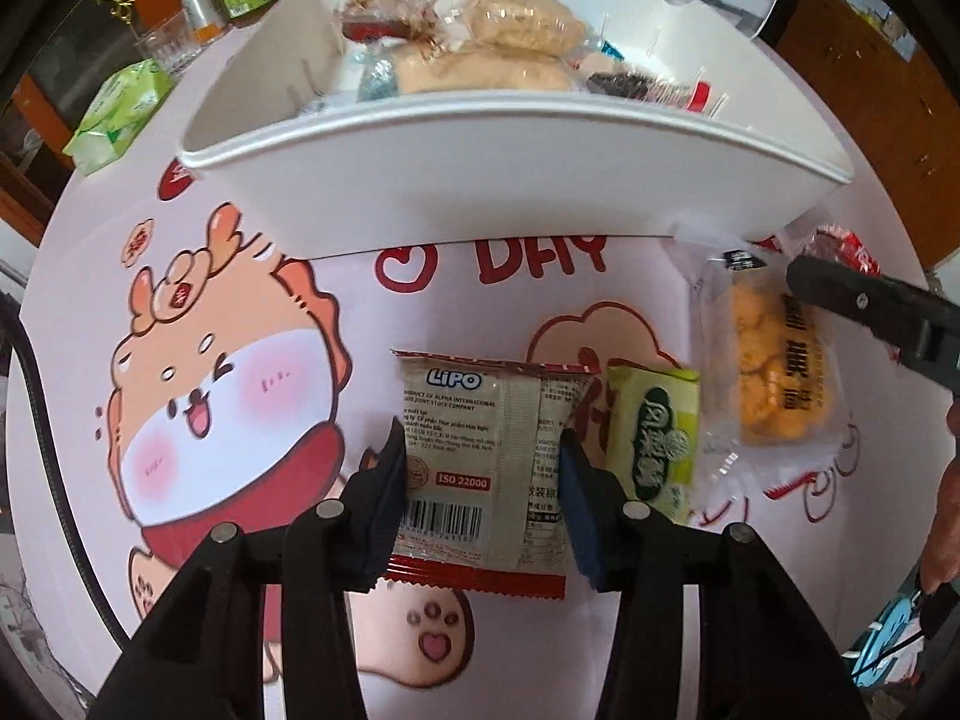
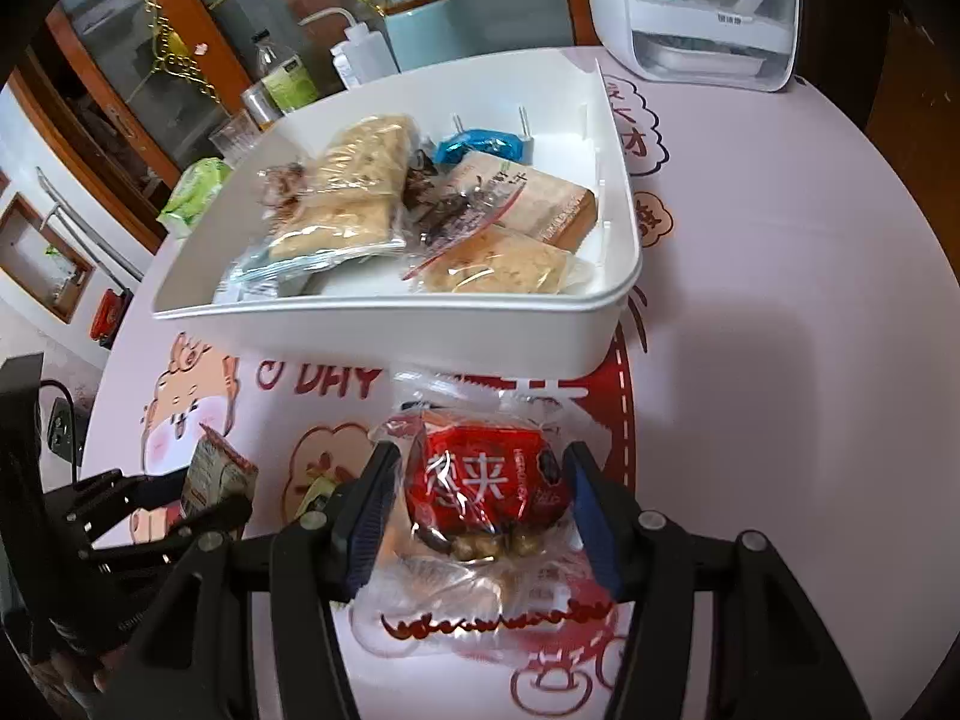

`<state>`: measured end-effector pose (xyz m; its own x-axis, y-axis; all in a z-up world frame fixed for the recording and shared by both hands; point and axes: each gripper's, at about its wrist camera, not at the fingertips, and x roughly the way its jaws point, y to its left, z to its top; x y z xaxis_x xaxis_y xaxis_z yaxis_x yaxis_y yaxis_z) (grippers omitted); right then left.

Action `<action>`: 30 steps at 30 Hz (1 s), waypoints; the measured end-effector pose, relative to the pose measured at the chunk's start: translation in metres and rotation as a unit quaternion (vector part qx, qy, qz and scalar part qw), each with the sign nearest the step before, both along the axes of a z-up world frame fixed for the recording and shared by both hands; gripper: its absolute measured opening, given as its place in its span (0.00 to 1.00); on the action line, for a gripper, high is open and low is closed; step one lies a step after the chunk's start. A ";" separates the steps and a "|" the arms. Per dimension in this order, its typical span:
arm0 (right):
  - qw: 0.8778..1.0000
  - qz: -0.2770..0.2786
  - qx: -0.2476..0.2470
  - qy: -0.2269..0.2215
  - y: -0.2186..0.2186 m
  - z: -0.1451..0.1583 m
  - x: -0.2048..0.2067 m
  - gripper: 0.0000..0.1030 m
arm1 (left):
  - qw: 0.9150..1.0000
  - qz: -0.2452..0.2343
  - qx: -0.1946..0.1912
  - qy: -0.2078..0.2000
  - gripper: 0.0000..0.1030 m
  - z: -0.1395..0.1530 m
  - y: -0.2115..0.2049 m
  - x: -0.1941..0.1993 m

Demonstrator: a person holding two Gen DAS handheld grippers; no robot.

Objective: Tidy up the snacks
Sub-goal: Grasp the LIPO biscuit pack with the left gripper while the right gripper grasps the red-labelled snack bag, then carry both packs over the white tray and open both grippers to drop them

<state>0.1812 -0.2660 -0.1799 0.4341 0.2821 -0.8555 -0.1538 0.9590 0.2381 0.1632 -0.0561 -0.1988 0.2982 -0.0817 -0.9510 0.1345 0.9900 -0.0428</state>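
Note:
A beige and red Lipo biscuit packet (image 1: 480,420) sits between the pads of my left gripper (image 1: 483,480), which is shut on its two sides above the pink cartoon tablecloth. My right gripper (image 2: 483,516) is shut on a red snack in a clear wrapper (image 2: 486,480). Beyond both stands a white bin (image 1: 510,180) with several wrapped snacks inside. On the cloth beside the Lipo packet lie a green packet (image 1: 654,438) and an orange snack in a clear wrapper (image 1: 774,372). The right wrist view shows the left gripper (image 2: 204,498) at the far left, holding the Lipo packet (image 2: 210,468) tilted.
A green tissue pack (image 1: 114,114), a glass and bottles stand at the table's back left. A white appliance (image 2: 708,18) stands at the back right. A black cable (image 1: 42,420) runs along the left edge of the round table. A wooden cabinet lies behind.

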 end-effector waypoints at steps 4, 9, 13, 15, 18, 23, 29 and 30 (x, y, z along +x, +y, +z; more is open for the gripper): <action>1.000 0.012 0.005 -0.018 -0.001 0.017 -0.017 0.55 | 1.000 0.008 -0.006 -0.018 0.44 0.022 0.001 -0.010; 0.998 0.027 0.006 -0.048 -0.005 0.046 -0.033 0.55 | 0.999 0.019 -0.016 -0.044 0.44 0.058 -0.005 -0.018; 0.996 0.031 -0.003 -0.085 -0.009 0.079 -0.036 0.55 | 0.997 0.020 -0.022 -0.072 0.44 0.095 -0.004 -0.020; 0.994 0.032 -0.007 -0.103 -0.011 0.097 -0.036 0.55 | 0.995 0.017 -0.019 -0.095 0.44 0.118 -0.004 -0.024; 0.990 0.036 -0.007 -0.134 -0.012 0.129 -0.031 0.55 | 0.992 0.016 -0.010 -0.127 0.44 0.147 -0.004 -0.016; 0.982 0.035 -0.014 -0.188 -0.011 0.191 -0.015 0.55 | 0.984 0.017 -0.008 -0.177 0.45 0.202 -0.003 0.002; 0.970 0.029 -0.020 -0.242 -0.003 0.247 0.008 0.55 | 0.974 0.014 -0.005 -0.226 0.45 0.255 -0.007 0.027; 0.968 0.028 -0.021 -0.247 -0.003 0.251 0.012 0.55 | 0.972 0.013 -0.003 -0.233 0.45 0.261 -0.008 0.030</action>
